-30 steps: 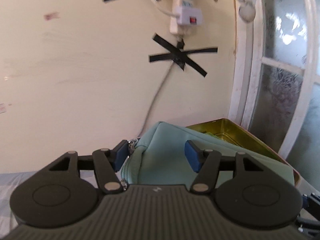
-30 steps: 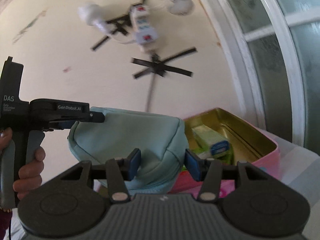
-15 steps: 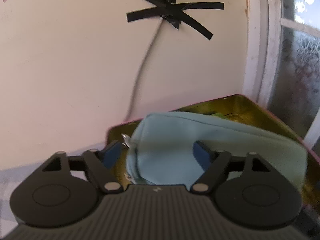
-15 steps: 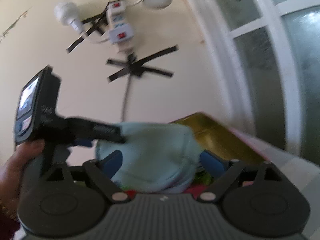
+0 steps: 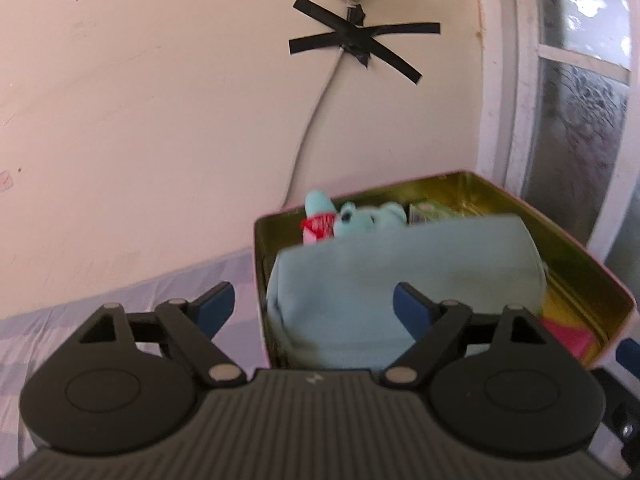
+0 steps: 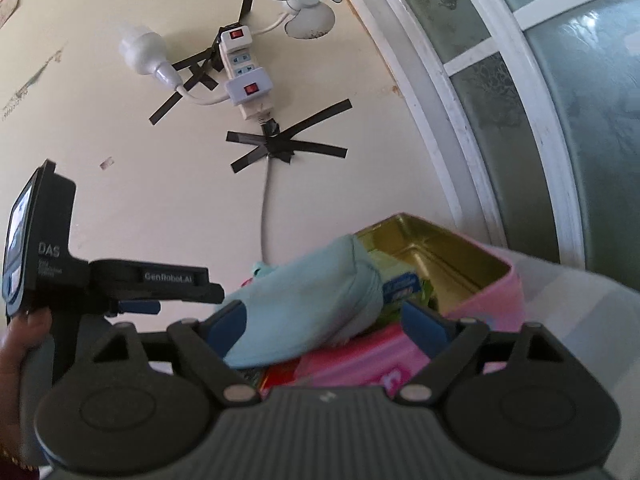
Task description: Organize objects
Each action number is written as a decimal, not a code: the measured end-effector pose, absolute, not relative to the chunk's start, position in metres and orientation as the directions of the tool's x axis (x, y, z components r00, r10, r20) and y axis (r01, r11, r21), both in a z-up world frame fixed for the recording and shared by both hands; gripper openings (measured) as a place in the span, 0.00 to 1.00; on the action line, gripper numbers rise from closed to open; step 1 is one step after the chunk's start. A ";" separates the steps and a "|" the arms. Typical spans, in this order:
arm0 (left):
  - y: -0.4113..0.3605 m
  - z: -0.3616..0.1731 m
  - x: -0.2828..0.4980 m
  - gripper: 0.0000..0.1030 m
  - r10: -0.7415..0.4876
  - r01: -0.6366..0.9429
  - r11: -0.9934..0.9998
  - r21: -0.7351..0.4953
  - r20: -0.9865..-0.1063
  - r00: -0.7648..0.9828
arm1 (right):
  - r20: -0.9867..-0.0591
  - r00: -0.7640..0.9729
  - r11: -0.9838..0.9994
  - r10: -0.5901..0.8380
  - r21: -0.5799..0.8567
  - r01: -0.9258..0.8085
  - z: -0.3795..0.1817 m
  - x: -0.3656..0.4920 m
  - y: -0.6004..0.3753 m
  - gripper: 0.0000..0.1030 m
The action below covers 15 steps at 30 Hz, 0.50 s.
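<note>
A light teal fabric pouch (image 5: 404,280) lies in the open pink tin box (image 5: 592,268) with a gold inside, across its near end. It also shows in the right wrist view (image 6: 304,300), resting tilted on the box contents. My left gripper (image 5: 314,306) is open, its fingers spread just in front of the pouch and not touching it. My right gripper (image 6: 326,320) is open, its fingers on either side of the pouch's near end. The left gripper shows from the side in the right wrist view (image 6: 152,288).
The box (image 6: 492,288) also holds a teal plush toy (image 5: 360,218), a green carton (image 6: 400,286) and red and pink packets (image 6: 344,364). It stands against a cream wall with a taped cable (image 5: 352,40) and power strip (image 6: 244,76). A frosted window (image 6: 560,80) is at right.
Both grippers opened and let go of the pouch, which dropped into the box. Both grippers have drawn back a little, and the plush toy behind the pouch now shows.
</note>
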<state>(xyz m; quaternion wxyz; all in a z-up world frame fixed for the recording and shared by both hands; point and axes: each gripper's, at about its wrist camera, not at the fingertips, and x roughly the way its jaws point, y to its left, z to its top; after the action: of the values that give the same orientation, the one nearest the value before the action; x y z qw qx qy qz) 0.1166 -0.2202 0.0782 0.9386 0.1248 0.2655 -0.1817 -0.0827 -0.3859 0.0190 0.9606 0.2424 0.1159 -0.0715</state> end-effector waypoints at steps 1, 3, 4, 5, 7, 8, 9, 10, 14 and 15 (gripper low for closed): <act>-0.217 0.076 0.111 0.86 -0.279 0.413 0.901 0.136 -0.547 0.789 | -0.262 0.962 0.870 -0.080 0.453 0.196 0.019 -0.087 -0.383 0.85; -0.210 0.073 0.099 0.86 -0.288 0.423 0.896 0.136 -0.549 0.785 | -0.270 0.960 0.866 -0.081 0.458 0.202 0.019 -0.094 -0.379 0.85; -0.206 0.071 0.093 0.86 -0.290 0.427 0.893 0.140 -0.547 0.785 | -0.274 0.958 0.864 -0.080 0.459 0.204 0.019 -0.098 -0.377 0.85; -0.203 0.070 0.086 0.86 -0.293 0.432 0.890 0.145 -0.543 0.787 | -0.279 0.957 0.863 -0.078 0.461 0.204 0.019 -0.101 -0.375 0.85; -0.196 0.069 0.075 0.86 -0.299 0.440 0.884 0.157 -0.533 0.791 | -0.288 0.955 0.860 -0.070 0.468 0.205 0.019 -0.106 -0.372 0.85; -0.192 0.069 0.069 0.86 -0.301 0.443 0.882 0.162 -0.528 0.794 | -0.293 0.954 0.857 -0.068 0.471 0.206 0.019 -0.108 -0.371 0.85; -0.188 0.068 0.063 0.86 -0.305 0.446 0.880 0.165 -0.524 0.795 | -0.297 0.952 0.856 -0.067 0.474 0.208 0.019 -0.111 -0.369 0.85; -0.184 0.069 0.058 0.86 -0.309 0.449 0.878 0.165 -0.521 0.796 | -0.300 0.952 0.854 -0.067 0.475 0.210 0.019 -0.113 -0.368 0.85; -0.167 0.070 0.040 0.86 -0.327 0.460 0.873 0.161 -0.507 0.797 | -0.302 0.951 0.861 -0.063 0.465 0.205 0.023 -0.122 -0.356 0.85; -0.163 0.070 0.036 0.86 -0.331 0.462 0.873 0.157 -0.506 0.797 | -0.302 0.951 0.864 -0.062 0.461 0.202 0.024 -0.123 -0.354 0.85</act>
<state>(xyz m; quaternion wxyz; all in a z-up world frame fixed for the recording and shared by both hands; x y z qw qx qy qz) 0.0358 -0.1629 0.0698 0.9378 0.1373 0.2388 -0.2112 -0.1234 -0.3536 0.0238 0.9553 0.2513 0.1397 -0.0691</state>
